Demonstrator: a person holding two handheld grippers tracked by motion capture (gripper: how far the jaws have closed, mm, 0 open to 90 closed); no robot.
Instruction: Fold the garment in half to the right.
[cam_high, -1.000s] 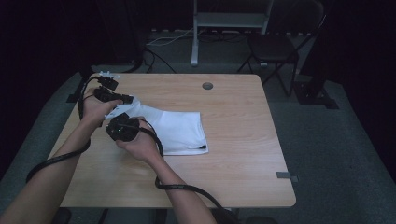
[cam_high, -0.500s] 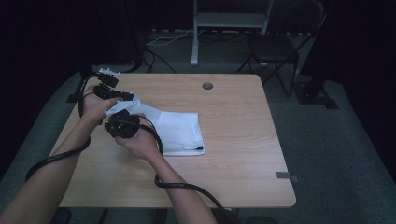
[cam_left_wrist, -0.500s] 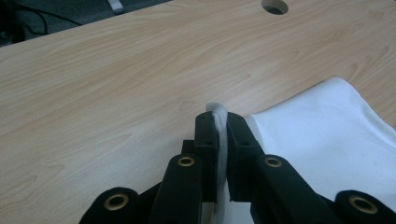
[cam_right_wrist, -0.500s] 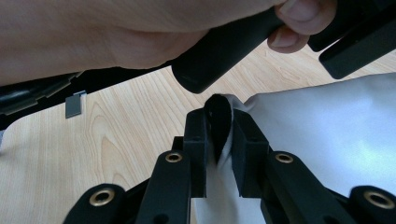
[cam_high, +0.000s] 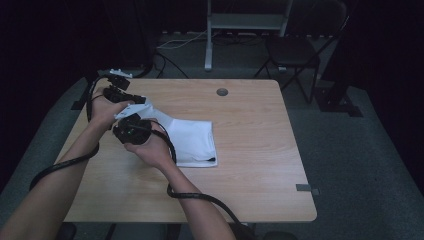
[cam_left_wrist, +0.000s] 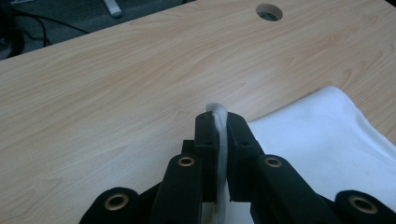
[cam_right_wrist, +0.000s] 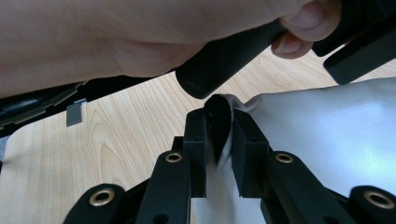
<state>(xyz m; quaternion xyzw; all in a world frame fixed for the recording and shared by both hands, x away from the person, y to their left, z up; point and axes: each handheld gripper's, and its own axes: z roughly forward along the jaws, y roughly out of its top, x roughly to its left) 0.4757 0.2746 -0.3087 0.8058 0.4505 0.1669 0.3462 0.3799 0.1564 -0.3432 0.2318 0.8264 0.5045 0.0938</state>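
Since a second ago your two hands have shifted slightly toward the table's left edge and the lifted corner of the white cloth has risen with them, while the folded body of it has stayed flat where it was, left of the table's middle. Your left gripper is clamped on a thin fold of that cloth, the white edge standing up between its pads, and your right gripper is likewise closed on a pinch of fabric just beside the left one, with your left hand close above it. Both grips hold very little material, so the likeliest failure is a slip: if you pull the corners apart or swing them over quickly, the fold can slide out of one pair of jaws and the corner drops back in a heap. Because the grippers sit so close together, moving either one carelessly can knock it against the other or against the trailing cable, which loosens the hold. Lifting too high drags the flat part across the wooden table toward the left edge and undoes the neat fold already made. I cannot tell whether each jaw holds one layer or several; if layers differ, the next fold will likely come out skewed.
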